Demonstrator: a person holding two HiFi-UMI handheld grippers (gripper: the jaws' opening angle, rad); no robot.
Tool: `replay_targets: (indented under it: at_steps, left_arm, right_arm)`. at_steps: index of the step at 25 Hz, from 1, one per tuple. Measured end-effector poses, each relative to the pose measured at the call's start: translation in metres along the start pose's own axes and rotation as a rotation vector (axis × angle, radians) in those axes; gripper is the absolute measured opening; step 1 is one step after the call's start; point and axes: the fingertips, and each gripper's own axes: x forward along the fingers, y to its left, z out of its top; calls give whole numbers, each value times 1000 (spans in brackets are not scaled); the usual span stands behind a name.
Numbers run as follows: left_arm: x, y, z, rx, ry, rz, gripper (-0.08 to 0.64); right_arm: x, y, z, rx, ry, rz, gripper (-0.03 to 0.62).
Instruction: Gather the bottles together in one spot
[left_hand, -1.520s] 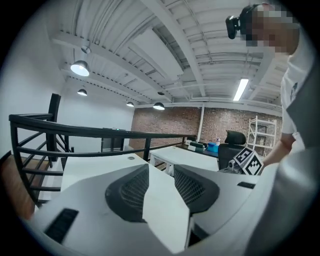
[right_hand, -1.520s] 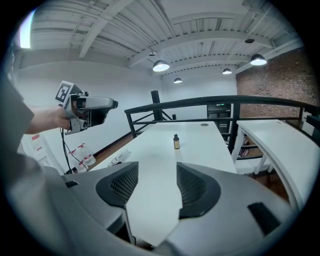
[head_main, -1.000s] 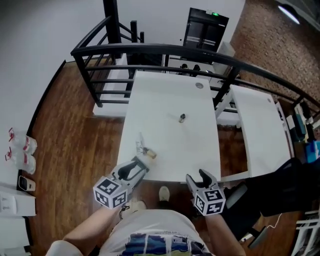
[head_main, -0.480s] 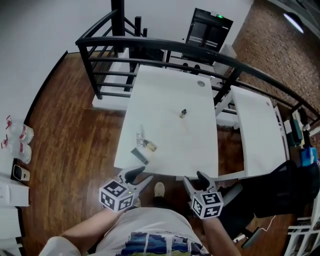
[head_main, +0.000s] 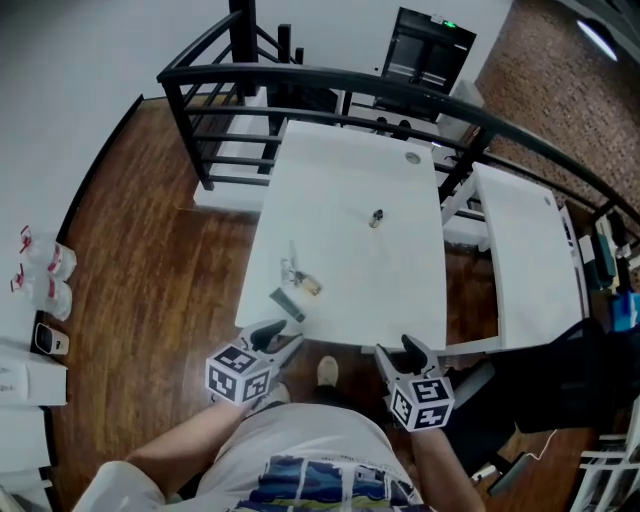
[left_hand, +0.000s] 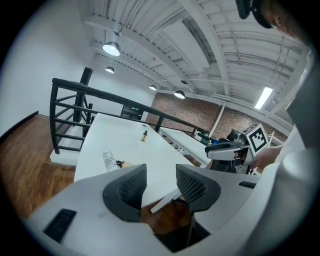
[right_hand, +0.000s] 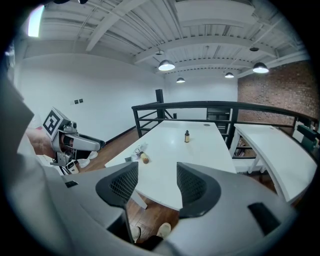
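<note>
The dark bottle (head_main: 377, 217) is not yet gathered with the lying bottles (head_main: 300, 278), all left on the desk (head_main: 340, 170) well ahead of empty jaws, those of the right gripper (head_main: 398, 350) held apart, those of the left gripper (head_main: 283, 338) just opened wider.

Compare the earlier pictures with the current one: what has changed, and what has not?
The left gripper has drawn back from the near corner of the table, its jaws opening further with nothing between them. The right gripper, open and empty, the lying bottles and the upright bottle stayed put.
</note>
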Motion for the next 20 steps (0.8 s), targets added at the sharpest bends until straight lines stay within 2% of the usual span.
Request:
replay_targets:
  at_steps: [8, 11, 13, 20]
  left_arm:
    - [37, 14, -11, 8, 100, -5, 161]
    - [67, 23, -8, -6, 150, -13, 195]
    - [88, 31, -6, -17, 187, 4, 239]
    - [143, 63, -9, -108, 268, 109, 239]
  right_arm:
    - [15, -14, -8, 23, 30, 16, 264]
    - [25, -19, -6, 25, 38, 33, 264]
    - [33, -24, 0, 17, 36, 45, 264]
    - [61, -54, 14, -6, 48, 105, 264]
